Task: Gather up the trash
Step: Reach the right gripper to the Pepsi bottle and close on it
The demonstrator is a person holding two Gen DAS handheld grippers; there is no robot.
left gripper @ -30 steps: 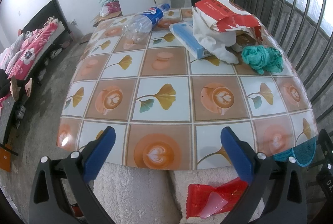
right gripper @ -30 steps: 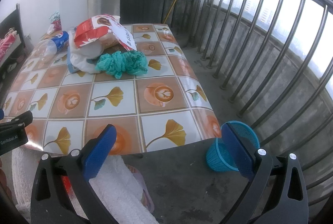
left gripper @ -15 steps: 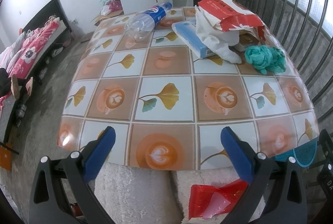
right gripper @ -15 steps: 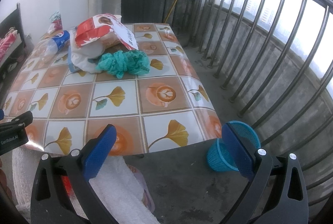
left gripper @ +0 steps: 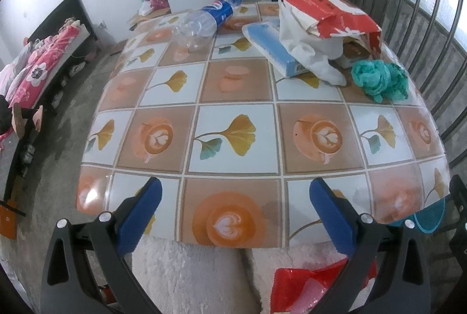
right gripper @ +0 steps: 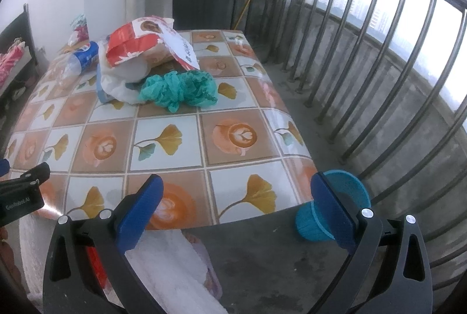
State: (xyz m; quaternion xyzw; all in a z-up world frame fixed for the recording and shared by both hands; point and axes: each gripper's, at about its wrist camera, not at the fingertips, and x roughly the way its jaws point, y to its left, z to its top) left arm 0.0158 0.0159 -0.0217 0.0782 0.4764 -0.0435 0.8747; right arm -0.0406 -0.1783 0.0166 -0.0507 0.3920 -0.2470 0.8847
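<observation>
Over the near edge of a square table (left gripper: 233,86) covered in a glossy oilcloth printed with ginkgo leaves and latte cups, the left gripper (left gripper: 235,207) is hovering with its blue-padded jaws spread wide and holding nothing. Beside it, the right gripper (right gripper: 236,204) is hanging over the table's near right corner, jaws equally wide apart and empty. Just below the left gripper, a crumpled red plastic wrapper (left gripper: 303,289) is lying on a fluffy white fabric (left gripper: 192,276) at the person's lap. Past the right gripper's right finger, a small teal mesh wastebasket (right gripper: 315,222) is standing on the concrete floor just beside the table corner. Further out, the rest of the trash is sitting at the table's far side: a crumpled teal netting (left gripper: 378,77) near the right edge, touching a white plastic bag (left gripper: 313,57) that is spilling from under a torn red-and-white paper bag (left gripper: 327,13), with a flat light-blue packet (left gripper: 271,45) underneath. An empty clear plastic bottle with a blue label (left gripper: 205,19) is lying on its side at the far left. Metal balcony railings (right gripper: 379,51) are running along the right.
</observation>
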